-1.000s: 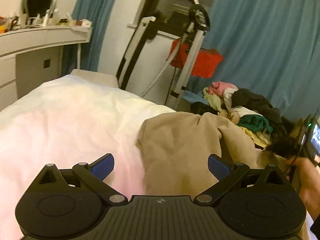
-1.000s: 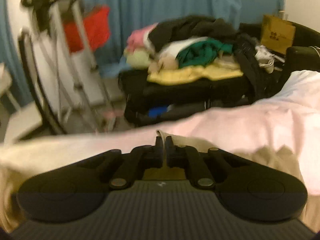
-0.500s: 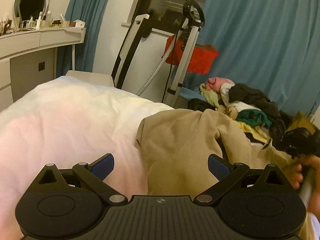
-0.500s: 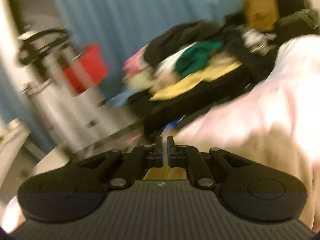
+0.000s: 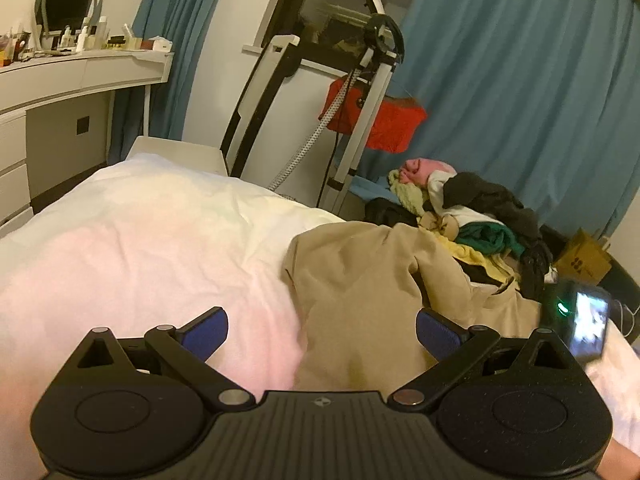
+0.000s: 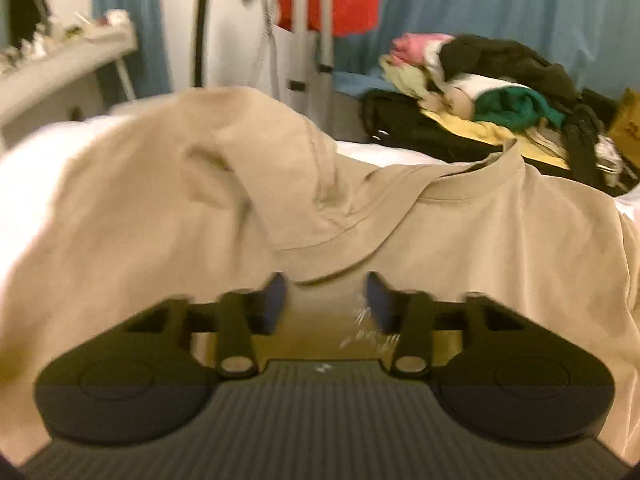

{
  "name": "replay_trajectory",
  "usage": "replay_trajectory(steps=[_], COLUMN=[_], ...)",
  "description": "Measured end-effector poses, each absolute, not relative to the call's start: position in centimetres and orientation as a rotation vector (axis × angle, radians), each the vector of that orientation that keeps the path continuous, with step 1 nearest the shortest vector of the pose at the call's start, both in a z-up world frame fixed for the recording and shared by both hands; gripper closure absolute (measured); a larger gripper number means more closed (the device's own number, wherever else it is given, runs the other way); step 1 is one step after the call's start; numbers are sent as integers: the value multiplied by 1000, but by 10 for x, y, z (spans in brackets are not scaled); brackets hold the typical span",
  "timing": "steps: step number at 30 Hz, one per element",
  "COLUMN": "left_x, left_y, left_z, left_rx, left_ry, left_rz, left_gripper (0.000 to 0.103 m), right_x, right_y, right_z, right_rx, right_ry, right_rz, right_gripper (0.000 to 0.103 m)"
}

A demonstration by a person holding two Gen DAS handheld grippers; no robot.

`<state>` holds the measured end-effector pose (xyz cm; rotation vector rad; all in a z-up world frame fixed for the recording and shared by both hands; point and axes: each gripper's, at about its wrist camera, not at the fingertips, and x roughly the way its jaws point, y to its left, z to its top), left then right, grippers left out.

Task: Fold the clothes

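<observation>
A beige T-shirt [image 5: 360, 280] lies rumpled on the white bed [image 5: 160, 240], its collar toward the far right. My left gripper [image 5: 322, 330] hovers wide open above the shirt's left edge, nothing between its blue pads. In the right wrist view the same beige T-shirt [image 6: 460, 232] fills the frame, one part bunched up and folded over at the left, collar at upper right. My right gripper [image 6: 326, 300] stands open just above the fabric, holding nothing. The other hand-held gripper's screen [image 5: 588, 328] shows at the right edge.
A heap of mixed clothes [image 5: 472, 216] sits on a dark case beyond the bed. A garment steamer stand [image 5: 360, 120] with a red item rises behind. A white dresser [image 5: 60, 92] stands at the left, blue curtains [image 5: 520, 100] at the back.
My right gripper was shut on the beige fabric and has opened, letting it go; its view swung across onto the shirt. The left gripper stayed open and nearly still.
</observation>
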<state>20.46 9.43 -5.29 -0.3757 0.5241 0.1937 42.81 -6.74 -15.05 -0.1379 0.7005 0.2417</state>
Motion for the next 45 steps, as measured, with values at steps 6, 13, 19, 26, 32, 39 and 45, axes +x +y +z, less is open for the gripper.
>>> replay_trajectory(steps=[6,13,19,26,32,39,45], left_x=[208,229,242,226,189,154,149], left_y=[104,104,103,102,75,48,47], left_z=[-62,-86,-92,-73,-50,-35,-46], left_rx=[-429,-406,-361,-329,-241,-197,-253], left_ry=[537,585,599,540,490,499,560], left_rz=[209,229,235,235,175,87,90], left_gripper=[2,2,2,2,2,2,3], right_x=[489,554,516,374,242,135,101], right_y=[-53,-50,-64,-109,-145,-183,-219], right_z=[-122,-117,-108,-64,-41,-46,-68], right_rx=[-163,-147,-8,151,227,250,313], right_ry=[564,512,498,457,415,387,399], right_rz=[97,57,174,221,195,179,159], right_gripper=[94,91,23,23,23,23,23])
